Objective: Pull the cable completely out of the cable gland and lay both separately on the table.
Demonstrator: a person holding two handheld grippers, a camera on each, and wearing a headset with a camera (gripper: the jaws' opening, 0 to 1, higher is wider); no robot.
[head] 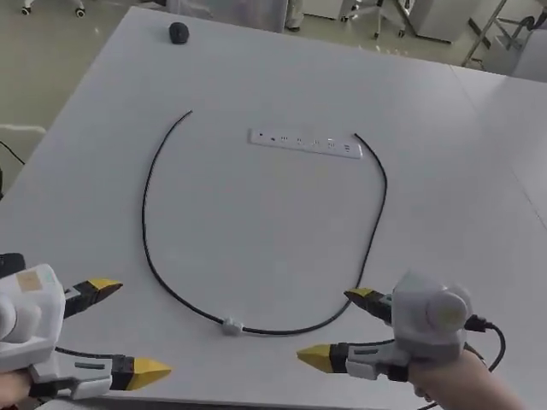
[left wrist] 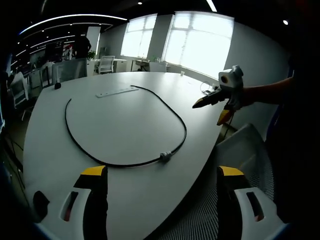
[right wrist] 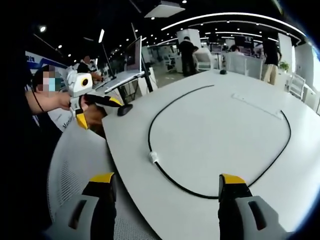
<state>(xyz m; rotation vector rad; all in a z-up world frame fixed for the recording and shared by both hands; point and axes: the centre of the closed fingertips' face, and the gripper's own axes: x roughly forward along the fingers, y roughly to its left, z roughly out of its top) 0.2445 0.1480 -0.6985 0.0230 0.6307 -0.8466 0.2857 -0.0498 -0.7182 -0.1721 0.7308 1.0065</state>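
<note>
A long black cable [head: 144, 224] lies in a wide U on the white table [head: 273, 231]. A small white cable gland [head: 231, 325] sits on it at the bottom of the loop, near the front edge. My left gripper [head: 137, 329] hovers open at the lower left, a short way from the gland. To the gland's right, my right gripper [head: 329, 325] is open too, close to the cable. The left gripper view has the gland [left wrist: 165, 156] ahead of its empty gripper [left wrist: 162, 172]. In the right gripper view the gland [right wrist: 153, 157] lies just past the open gripper [right wrist: 166, 178].
A white power strip [head: 305, 143] lies across the open top of the loop. A small dark object [head: 178, 32] sits at the far end of the table. Another dark object [right wrist: 125, 109] rests near the table's front edge. Chairs and desks stand beyond the table.
</note>
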